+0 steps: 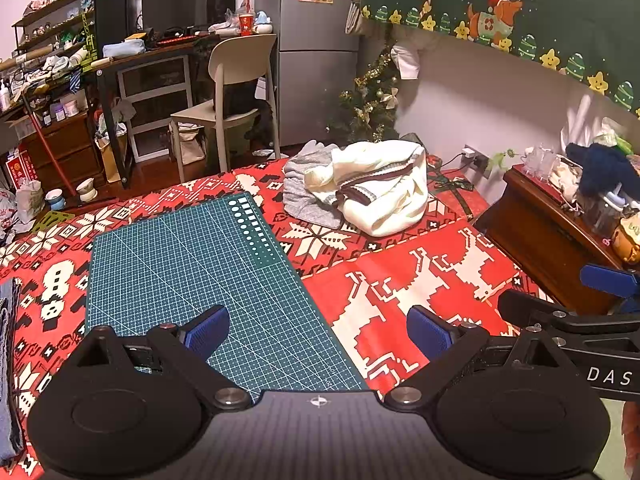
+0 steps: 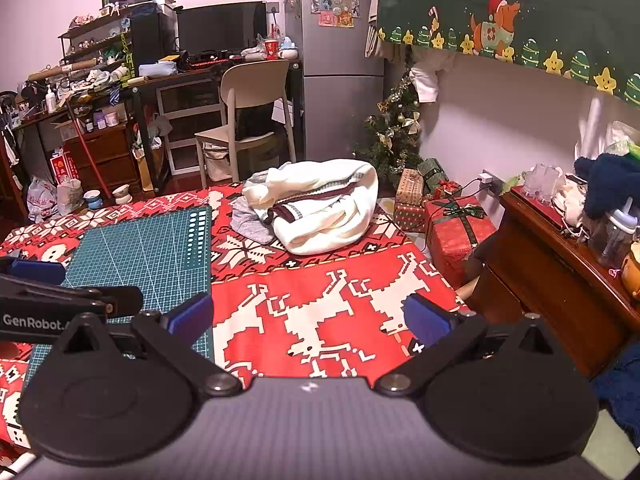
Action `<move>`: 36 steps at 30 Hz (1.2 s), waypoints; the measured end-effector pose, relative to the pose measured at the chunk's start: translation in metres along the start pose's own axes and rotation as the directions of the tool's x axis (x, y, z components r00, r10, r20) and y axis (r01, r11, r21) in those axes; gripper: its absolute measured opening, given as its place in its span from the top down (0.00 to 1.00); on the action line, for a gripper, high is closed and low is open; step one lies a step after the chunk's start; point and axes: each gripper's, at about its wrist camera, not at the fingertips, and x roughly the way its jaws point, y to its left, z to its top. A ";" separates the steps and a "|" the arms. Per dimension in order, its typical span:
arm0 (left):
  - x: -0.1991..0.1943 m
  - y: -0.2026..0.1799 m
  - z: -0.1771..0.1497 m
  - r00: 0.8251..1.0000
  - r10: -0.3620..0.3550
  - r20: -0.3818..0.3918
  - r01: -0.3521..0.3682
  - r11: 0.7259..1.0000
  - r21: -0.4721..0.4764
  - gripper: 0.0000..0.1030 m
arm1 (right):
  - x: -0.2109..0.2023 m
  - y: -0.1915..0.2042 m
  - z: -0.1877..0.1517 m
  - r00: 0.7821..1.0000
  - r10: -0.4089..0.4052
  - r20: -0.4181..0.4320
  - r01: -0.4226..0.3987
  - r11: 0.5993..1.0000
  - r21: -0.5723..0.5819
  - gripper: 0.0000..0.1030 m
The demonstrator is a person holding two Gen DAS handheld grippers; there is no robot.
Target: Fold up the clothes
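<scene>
The clothes lie in a crumpled heap at the far end of my table, a cream sweater (image 1: 380,188) with dark striped trim bundled on top of a grey garment (image 1: 304,196), both resting on the red patterned tablecloth (image 1: 420,280). From my left wrist view, the heap sits ahead and to the right of my left tongs (image 1: 318,330), well apart from them, with the green cutting mat (image 1: 192,264) stretching from just under my fingers toward the far left. My left tongs are spread wide and hold nothing. The heap's long axis runs roughly left to right across the table's far edge, grey cloth at the left end, cream bulk at the right. My right tongs' arm shows at the right edge of this view. At the left edge, near me, a bluish folded cloth (image 1: 8,360) lies on the table; I cannot tell what it is. From my right wrist view, the cream sweater (image 2: 320,208) sits almost straight ahead of my right tongs (image 2: 308,320), only slightly left of centre, with the grey garment (image 2: 250,222) poking out at its left. These tongs are also spread wide, empty, above the white reindeer print. I judge my right tongs the better lined up with the heap, so reaching straight forward to the far end should fall to them first.
</scene>
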 end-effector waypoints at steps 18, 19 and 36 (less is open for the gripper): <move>0.033 0.007 0.002 0.999 -0.047 -0.023 0.046 0.998 -0.033 0.07 | 0.024 -0.005 -0.001 1.000 0.018 0.009 -0.018 1.000 -0.007 0.01; 0.038 0.009 0.003 0.998 -0.053 -0.025 0.052 0.998 -0.039 0.07 | 0.028 -0.006 0.000 1.000 0.021 0.011 -0.021 1.000 -0.005 0.01; 0.150 0.044 0.055 0.997 -0.074 0.004 0.074 0.990 -0.118 0.26 | 0.161 -0.005 0.055 0.999 0.049 0.004 -0.049 0.997 -0.062 0.23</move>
